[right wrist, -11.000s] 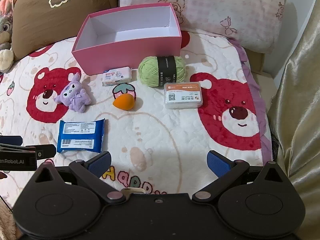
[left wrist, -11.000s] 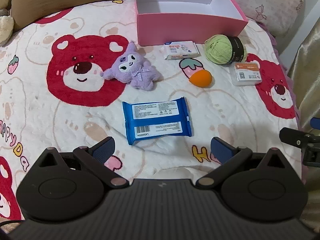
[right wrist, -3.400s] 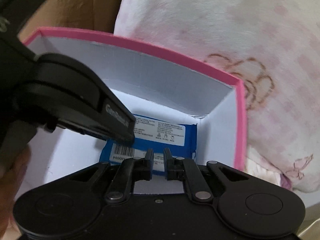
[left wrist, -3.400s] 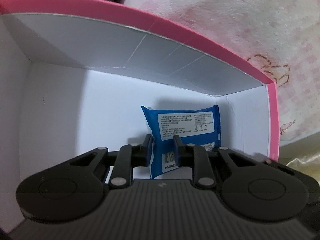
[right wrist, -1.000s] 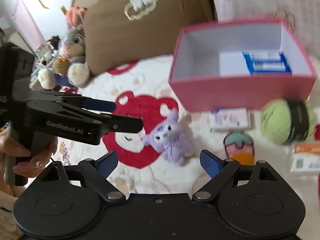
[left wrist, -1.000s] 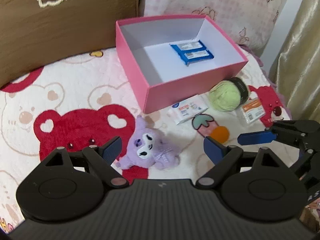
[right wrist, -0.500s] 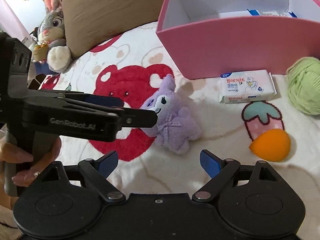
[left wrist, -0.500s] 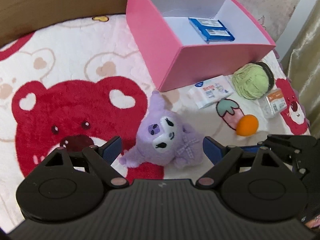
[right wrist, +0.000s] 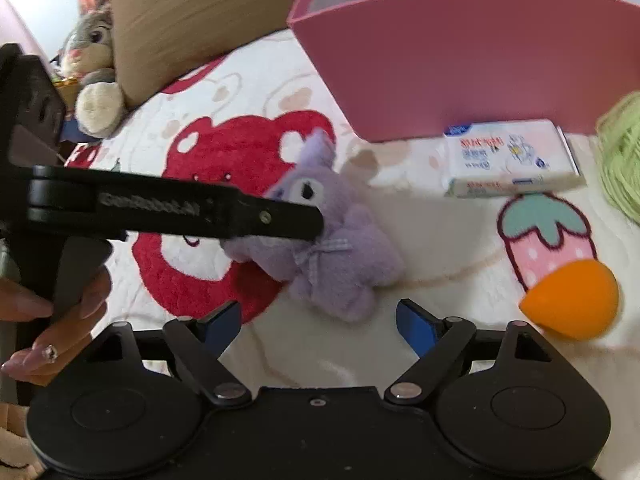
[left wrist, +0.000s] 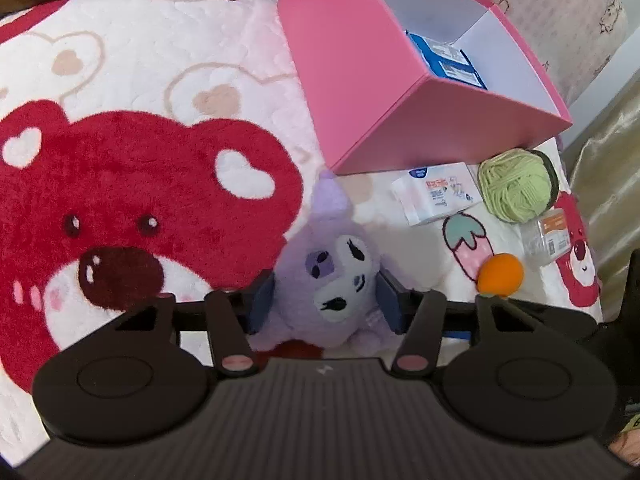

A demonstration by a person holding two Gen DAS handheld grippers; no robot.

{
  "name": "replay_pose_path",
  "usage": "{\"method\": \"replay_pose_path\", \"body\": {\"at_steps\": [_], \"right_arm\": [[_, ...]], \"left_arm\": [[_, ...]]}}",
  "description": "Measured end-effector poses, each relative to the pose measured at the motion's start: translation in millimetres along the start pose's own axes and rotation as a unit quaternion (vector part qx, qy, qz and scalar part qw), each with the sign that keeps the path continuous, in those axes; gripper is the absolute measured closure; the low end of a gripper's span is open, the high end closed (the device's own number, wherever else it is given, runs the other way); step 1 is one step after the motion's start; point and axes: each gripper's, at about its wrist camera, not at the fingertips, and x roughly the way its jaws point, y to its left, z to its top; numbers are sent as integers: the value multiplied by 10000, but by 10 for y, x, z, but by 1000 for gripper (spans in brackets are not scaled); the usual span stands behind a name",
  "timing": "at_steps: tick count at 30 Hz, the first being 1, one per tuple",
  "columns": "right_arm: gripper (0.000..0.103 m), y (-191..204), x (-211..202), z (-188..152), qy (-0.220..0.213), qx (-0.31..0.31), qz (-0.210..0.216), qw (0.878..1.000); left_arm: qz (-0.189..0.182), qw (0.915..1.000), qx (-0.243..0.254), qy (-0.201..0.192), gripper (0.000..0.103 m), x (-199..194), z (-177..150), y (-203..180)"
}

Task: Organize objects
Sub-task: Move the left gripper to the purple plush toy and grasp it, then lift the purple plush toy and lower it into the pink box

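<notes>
A purple plush toy [left wrist: 332, 280] lies on the bear-print blanket, in front of the pink box [left wrist: 360, 80]. My left gripper [left wrist: 326, 304] has its jaws closing on the toy's head, and both blue pads touch its fur. From the right wrist view, the left gripper [right wrist: 312, 220] reaches in from the left across the plush toy [right wrist: 340, 264]. My right gripper [right wrist: 320, 326] is open with its jaws narrowing. The toy's lower end lies just ahead of the right gripper's fingertips and is untouched. A blue packet [left wrist: 444, 60] lies inside the box.
A white tissue pack [left wrist: 436, 196], a green yarn ball [left wrist: 516, 184], an orange sponge [left wrist: 502, 274] and a small clear case [left wrist: 550, 236] lie right of the toy. A hand [right wrist: 52, 320] holds the left gripper. A brown cushion [right wrist: 192, 20] and a grey rabbit toy [right wrist: 94, 60] sit behind.
Both grippers came down close to the plush toy. The left jaws went from wide apart to tight against its head. The right jaws narrowed slightly.
</notes>
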Motion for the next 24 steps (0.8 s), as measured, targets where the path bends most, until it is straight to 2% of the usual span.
{"method": "replay_pose_path", "body": {"at_steps": [2, 3, 4, 6, 7, 11, 16, 19, 22, 24], "right_arm": [[26, -10, 39, 3, -27, -81, -72, 9999], [34, -13, 62, 11, -41, -128, -149, 9998], [47, -6, 64, 17, -77, -196, -224, 9995], [54, 18, 37, 28, -121, -388, -476, 9980], [58, 16, 23, 29, -90, -450, -561, 9974], [58, -42, -90, -7, -129, -522, -737, 9958], [56, -180, -91, -70, -187, -255, -683, 9972], [54, -131, -45, -114, -250, -419, -782, 9957], [59, -68, -37, -115, -261, -648, -923, 9933], [61, -78, -77, -93, -270, -572, -901, 9939]], "left_arm": [[-64, 9999, -160, 18, 54, 3, -2, 25], [-106, 9996, -244, 60, 55, 2, -3, 33], [-178, 9991, -355, 130, 55, -1, -6, 45], [-402, 9957, -727, 402, 58, -1, -13, 65], [-376, 9958, -712, 437, 58, -17, -16, 36], [-451, 9951, -770, 433, 62, -23, -41, -80], [-161, 9973, -700, 166, 61, 59, -126, -168], [-92, 9982, -595, 38, 62, 57, -143, -195], [-35, 9989, -473, 25, 63, 20, -136, -258], [-16, 9991, -428, 27, 64, -21, -132, -303]]}}
